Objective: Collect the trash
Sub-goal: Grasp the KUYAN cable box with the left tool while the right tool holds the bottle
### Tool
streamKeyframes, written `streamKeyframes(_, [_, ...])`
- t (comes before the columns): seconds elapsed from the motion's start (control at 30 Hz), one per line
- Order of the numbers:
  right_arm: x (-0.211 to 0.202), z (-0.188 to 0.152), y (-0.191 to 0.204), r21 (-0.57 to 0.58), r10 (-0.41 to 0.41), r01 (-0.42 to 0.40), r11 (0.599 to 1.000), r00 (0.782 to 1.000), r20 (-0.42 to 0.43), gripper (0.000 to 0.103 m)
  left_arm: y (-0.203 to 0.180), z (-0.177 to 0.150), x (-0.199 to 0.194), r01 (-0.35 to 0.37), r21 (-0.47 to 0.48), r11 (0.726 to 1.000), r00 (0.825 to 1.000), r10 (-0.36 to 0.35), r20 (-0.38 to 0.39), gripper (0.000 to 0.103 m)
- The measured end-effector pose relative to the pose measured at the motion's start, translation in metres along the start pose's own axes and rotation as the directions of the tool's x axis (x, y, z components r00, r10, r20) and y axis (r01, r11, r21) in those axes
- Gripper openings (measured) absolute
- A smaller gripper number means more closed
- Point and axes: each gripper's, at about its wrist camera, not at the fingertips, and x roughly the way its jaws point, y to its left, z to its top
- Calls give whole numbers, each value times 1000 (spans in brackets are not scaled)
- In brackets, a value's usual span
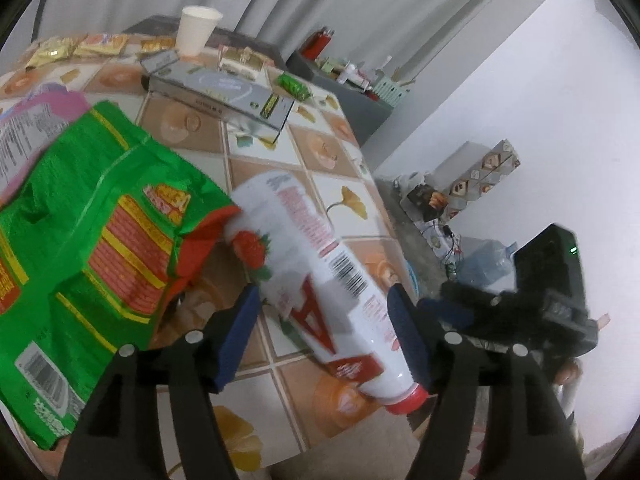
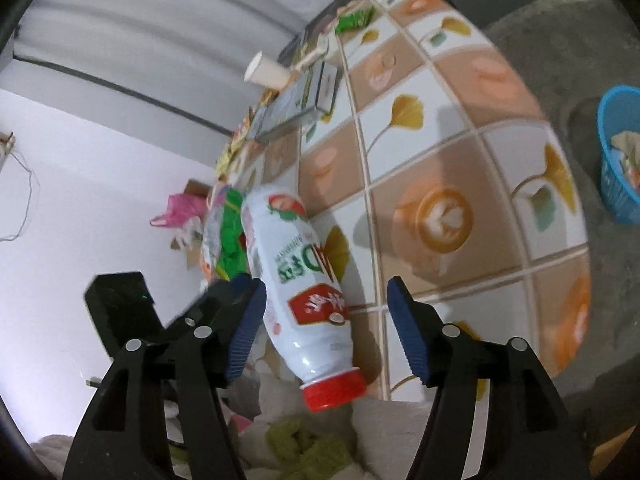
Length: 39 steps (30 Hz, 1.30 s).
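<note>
White bottle (image 1: 320, 280) with red cap lay on its side at the counter (image 1: 320, 128) edge, beside a green wrapper (image 1: 100, 240). Left tongs (image 1: 324, 332) and right tongs (image 2: 326, 328) both stood open, straddling the bottle, gripping nothing. Blue basket (image 2: 612, 184) stood on the floor.

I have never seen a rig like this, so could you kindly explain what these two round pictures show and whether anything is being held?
A person carries a hand-held gripper in each hand, each with a fisheye camera looking along its two blue-padded fingers. The left hand-held gripper and right hand-held gripper both straddle a white bottle with a red cap, lying on the patterned table. Neither clearly clamps it; both look open. Beside it lie a green snack bag, a grey box and a paper cup. A blue basket stands on the floor.
</note>
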Motion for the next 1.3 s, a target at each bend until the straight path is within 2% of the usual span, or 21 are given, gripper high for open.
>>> streamKeyframes(0.13, [1, 9, 10, -59, -2, 3, 998, 1000, 12, 66, 2, -3, 2, -15, -15, 1000, 1000, 15, -16, 66])
streamKeyframes(0.27, [10, 13, 29, -173, -60, 58, 983, 998, -9, 73, 5, -3, -12, -35, -7, 999, 999, 35, 2, 66])
streamKeyframes(0.37, [27, 11, 48, -290, -117, 99, 952, 992, -44, 80, 11, 10, -30, -62, -5, 998, 998, 62, 32, 66])
streamKeyframes(0.47, [51, 4, 70, -414, -188, 136, 900, 978, -87, 81, 19, 33, -48, -99, 0, 995, 993, 99, 67, 66])
streamKeyframes(0.5, [61, -1, 80, -472, -229, 161, 867, 969, -90, 81, 20, 42, -54, -110, 13, 994, 991, 109, 80, 66])
streamKeyframes(0.57, [72, -7, 88, -538, -282, 197, 820, 956, -81, 81, 21, 66, -63, -159, 61, 985, 983, 152, 106, 67])
streamKeyframes(0.63, [82, -12, 91, -576, -320, 218, 788, 944, -80, 81, 21, 96, -65, -175, 122, 977, 981, 162, 107, 69])
streamKeyframes(0.67, [86, -13, 90, -580, -331, 222, 784, 939, -88, 81, 23, 106, -63, -170, 141, 975, 983, 157, 98, 69])
streamKeyframes(0.73, [91, -13, 86, -584, -342, 220, 781, 933, -107, 79, 24, 132, -52, -204, 201, 958, 978, 192, 81, 70])
streamKeyframes(0.77, [93, -13, 83, -581, -352, 226, 781, 929, -112, 71, 24, 144, -44, -218, 252, 943, 976, 207, 72, 70])
streamKeyframes(0.83, [98, -9, 75, -560, -368, 238, 793, 921, -130, 61, 29, 169, -23, -258, 304, 917, 966, 255, 48, 70])
streamKeyframes(0.9, [96, -4, 66, -515, -331, 210, 831, 931, -153, 60, 42, 198, 2, -234, 269, 934, 969, 248, -18, 70])
streamKeyframes(1.03, [81, 3, 49, -453, -313, 228, 862, 942, -122, 60, 66, 240, 51, -231, 134, 964, 965, 244, -93, 70])
streamKeyframes(1.1, [74, 6, 44, -423, -306, 233, 876, 946, -111, 60, 79, 260, 84, -267, 73, 961, 953, 274, -129, 70])
streamKeyframes(1.17, [68, 8, 37, -393, -302, 241, 887, 948, -98, 60, 92, 276, 113, -356, 41, 933, 923, 358, -138, 70])
streamKeyframes(1.2, [64, 10, 34, -382, -302, 246, 891, 949, -92, 60, 95, 281, 125, -382, 48, 923, 914, 385, -128, 70])
streamKeyframes(1.3, [58, 12, 28, -355, -304, 259, 898, 950, -77, 60, 98, 292, 160, -479, 161, 863, 857, 500, -127, 70])
